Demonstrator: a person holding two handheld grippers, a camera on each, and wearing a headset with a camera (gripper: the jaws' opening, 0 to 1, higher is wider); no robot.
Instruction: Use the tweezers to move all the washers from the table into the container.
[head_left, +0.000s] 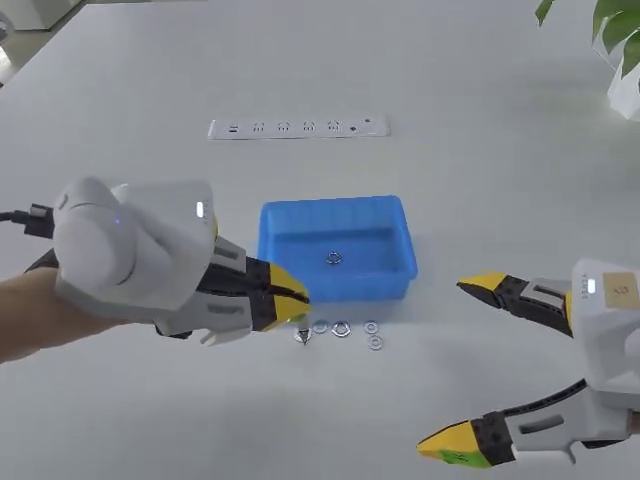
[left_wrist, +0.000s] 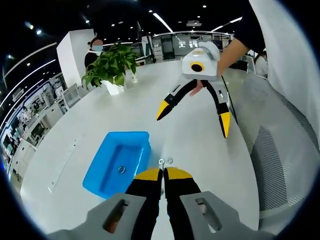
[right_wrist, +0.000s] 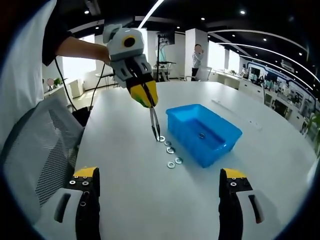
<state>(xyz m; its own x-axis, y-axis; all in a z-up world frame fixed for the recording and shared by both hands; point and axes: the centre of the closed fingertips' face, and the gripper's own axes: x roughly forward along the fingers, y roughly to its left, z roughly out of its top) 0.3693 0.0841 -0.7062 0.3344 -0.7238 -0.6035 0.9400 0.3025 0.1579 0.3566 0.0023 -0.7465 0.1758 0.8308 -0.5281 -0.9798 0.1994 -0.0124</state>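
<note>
Washers just ahead of L gripper, tweezers tip at one

Blue rectangular container, frame centre, holds one washer. Four loose washers lie flat just below it. Slim tweezers point down, tips at the leftmost.

Tweezers mostly hidden behind left gripper in head view; pinch on washer too small to be judged. Plant cropped at 1 o'clock.
</note>
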